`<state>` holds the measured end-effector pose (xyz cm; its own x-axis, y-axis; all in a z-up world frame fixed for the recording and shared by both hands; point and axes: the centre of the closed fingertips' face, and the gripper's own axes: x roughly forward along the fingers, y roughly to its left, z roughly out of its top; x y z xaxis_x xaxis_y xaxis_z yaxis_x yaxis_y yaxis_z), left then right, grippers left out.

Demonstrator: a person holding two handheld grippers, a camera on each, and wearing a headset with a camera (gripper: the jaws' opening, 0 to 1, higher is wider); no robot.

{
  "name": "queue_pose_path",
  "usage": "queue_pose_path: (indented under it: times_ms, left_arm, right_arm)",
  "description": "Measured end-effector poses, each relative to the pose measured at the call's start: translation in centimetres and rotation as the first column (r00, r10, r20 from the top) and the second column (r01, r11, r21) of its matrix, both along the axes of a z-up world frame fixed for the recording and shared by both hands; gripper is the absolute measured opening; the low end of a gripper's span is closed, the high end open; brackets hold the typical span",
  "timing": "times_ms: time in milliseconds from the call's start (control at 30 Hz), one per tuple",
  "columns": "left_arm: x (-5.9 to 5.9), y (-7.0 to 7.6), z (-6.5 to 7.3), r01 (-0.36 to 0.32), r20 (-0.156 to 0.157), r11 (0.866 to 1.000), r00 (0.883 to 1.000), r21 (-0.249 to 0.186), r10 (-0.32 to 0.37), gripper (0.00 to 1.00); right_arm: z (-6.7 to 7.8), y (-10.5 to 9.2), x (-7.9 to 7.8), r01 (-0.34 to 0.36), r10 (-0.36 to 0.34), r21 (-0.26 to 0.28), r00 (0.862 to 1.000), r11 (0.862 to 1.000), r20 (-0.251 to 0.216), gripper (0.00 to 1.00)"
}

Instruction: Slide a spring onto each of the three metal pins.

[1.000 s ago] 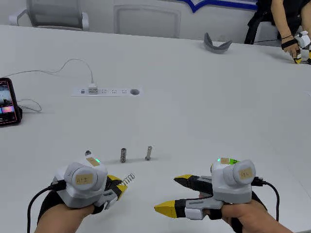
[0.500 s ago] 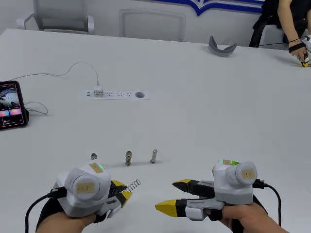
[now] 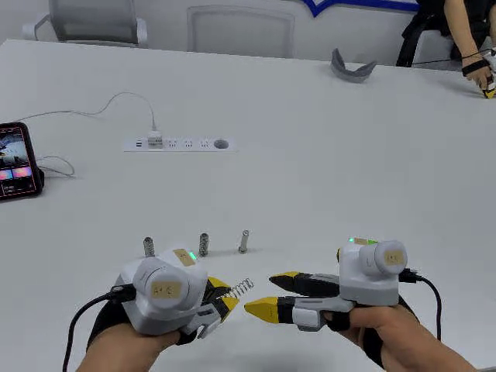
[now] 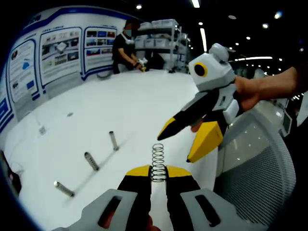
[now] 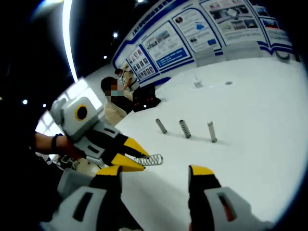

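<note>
A small coiled steel spring [image 3: 242,287] is pinched at one end by the yellow-tipped left gripper [image 3: 223,301] above the near edge of the white tabletop [image 3: 333,178]. Its free end points toward the right gripper [image 3: 260,293], whose jaws are spread. Just beyond stand three short metal pins in a row: the left pin [image 3: 149,247], the middle pin [image 3: 204,244], which wears a spring, and the right pin [image 3: 244,241].

A power strip [image 3: 180,144] with a white plug [image 3: 154,139] lies on the white table [image 3: 349,170], well ahead of the left tongs [image 3: 226,298]. A lit phone [image 3: 15,161] sits far to their left. A grey curved band [image 3: 351,68] lies far beyond the right tongs [image 3: 260,293], near two chairs [image 3: 240,31].
</note>
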<state>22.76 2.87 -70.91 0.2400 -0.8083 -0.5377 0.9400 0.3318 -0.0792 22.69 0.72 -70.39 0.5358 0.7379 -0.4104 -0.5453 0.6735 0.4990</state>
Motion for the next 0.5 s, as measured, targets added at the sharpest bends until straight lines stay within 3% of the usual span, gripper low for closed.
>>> queue_pose_path:
  times_ms: [167, 500]
  left_arm:
    - [-0.2, -0.5, 0.2, 0.018, 0.008, 1.0, 1.0, -0.001, -0.018, 0.1]
    - [-0.1, -0.6, 0.5, 0.038, 0.02, 0.999, 0.999, -0.001, -0.038, 0.1]
  right_arm:
    - [0.6, 0.0, 0.2, 0.023, -0.021, 0.069, 0.999, 0.997, -0.029, 0.46]
    - [1.2, 0.8, 0.4, 0.015, -0.007, 0.13, 0.998, 0.991, -0.057, 0.3]
